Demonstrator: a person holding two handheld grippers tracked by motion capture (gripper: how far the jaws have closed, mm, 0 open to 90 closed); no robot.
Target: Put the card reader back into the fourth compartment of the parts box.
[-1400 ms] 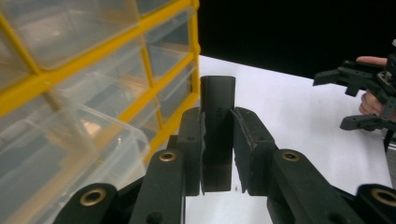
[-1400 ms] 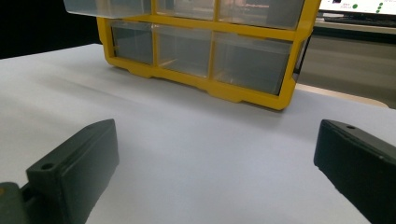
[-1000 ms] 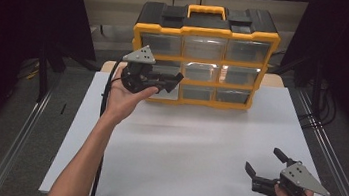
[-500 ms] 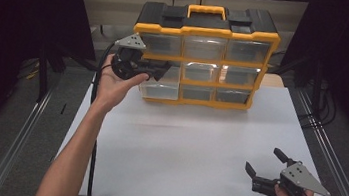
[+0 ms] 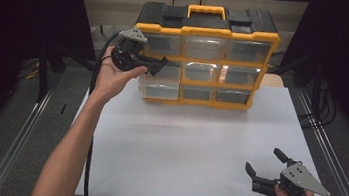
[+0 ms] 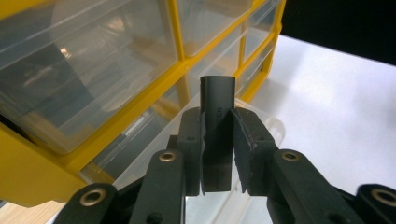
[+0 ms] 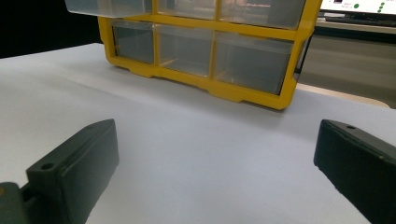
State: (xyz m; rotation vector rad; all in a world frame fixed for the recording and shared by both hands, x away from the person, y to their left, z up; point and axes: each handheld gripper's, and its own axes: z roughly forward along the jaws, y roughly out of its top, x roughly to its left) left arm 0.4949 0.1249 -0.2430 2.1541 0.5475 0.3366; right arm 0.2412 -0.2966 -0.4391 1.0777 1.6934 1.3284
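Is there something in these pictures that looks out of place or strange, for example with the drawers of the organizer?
One clear plastic drawer, middle row at the left, is pulled out of the yellow and black organizer box while the others sit flush. The left gripper holds a small black block above it. Nothing looks spilled or broken.

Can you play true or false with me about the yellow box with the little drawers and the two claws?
1. The left claw is pinching a small black block. True.
2. The right claw is holding a drawer. False: it is open, with nothing between its jaws, low over the white table.
3. The organizer has a yellow handle on top. True.
4. The organizer lies flat on its back. False: it stands upright at the far side of the table.
5. The drawers are see-through. True.
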